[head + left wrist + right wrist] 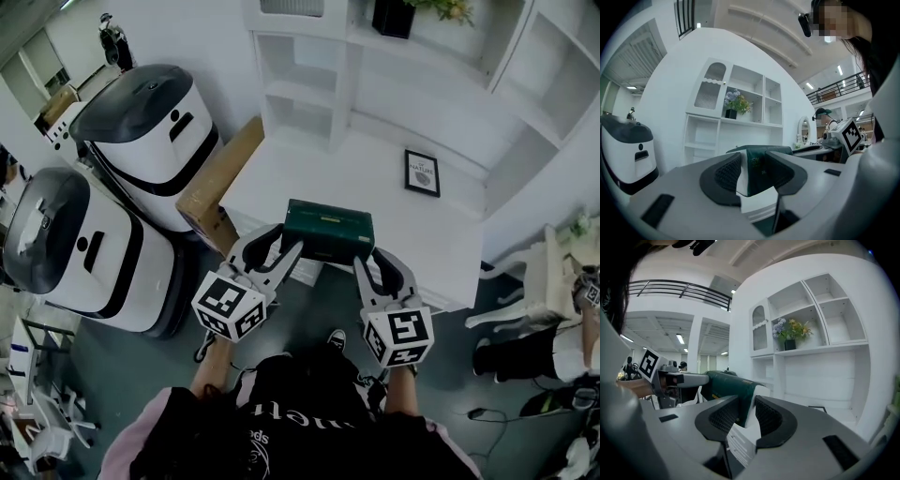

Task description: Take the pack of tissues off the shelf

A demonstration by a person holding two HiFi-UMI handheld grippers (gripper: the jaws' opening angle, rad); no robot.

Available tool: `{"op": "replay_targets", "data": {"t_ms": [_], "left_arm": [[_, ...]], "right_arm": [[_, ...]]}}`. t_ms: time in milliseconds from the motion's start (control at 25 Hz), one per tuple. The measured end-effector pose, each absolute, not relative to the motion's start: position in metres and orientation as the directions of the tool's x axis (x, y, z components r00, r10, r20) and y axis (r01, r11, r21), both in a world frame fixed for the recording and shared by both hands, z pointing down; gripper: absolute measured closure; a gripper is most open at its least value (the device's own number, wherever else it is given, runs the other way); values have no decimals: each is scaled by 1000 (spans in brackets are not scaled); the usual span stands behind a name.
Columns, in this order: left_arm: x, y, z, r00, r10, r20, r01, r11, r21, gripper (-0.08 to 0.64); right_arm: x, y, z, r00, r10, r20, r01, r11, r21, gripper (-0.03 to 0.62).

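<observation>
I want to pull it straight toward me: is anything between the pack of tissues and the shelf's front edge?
Nothing visible does. The pack of tissues is at the shelf's front edge, held by the left gripper and right gripper at its ends; the picture frame lies farther back.

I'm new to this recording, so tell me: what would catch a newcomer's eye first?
A dark green pack of tissues lies at the front edge of the white counter. The left gripper and right gripper each clamp one end of it. Two bulky white-and-black machines stand on the floor to the left.
</observation>
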State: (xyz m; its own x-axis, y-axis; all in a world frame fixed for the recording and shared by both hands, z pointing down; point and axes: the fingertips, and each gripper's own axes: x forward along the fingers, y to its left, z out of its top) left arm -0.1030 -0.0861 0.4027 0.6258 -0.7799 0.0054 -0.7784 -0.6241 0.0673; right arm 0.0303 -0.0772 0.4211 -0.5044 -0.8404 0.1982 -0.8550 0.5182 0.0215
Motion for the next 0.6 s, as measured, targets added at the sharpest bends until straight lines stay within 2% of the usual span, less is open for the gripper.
{"op": "replay_targets", "data": {"t_ms": [600], "left_arm": [[-162, -18, 434, 659, -752, 12, -747, -652, 130, 390]], "right_arm": [[-28, -2, 448, -450, -856, 255, -882, 471, 24, 457]]}}
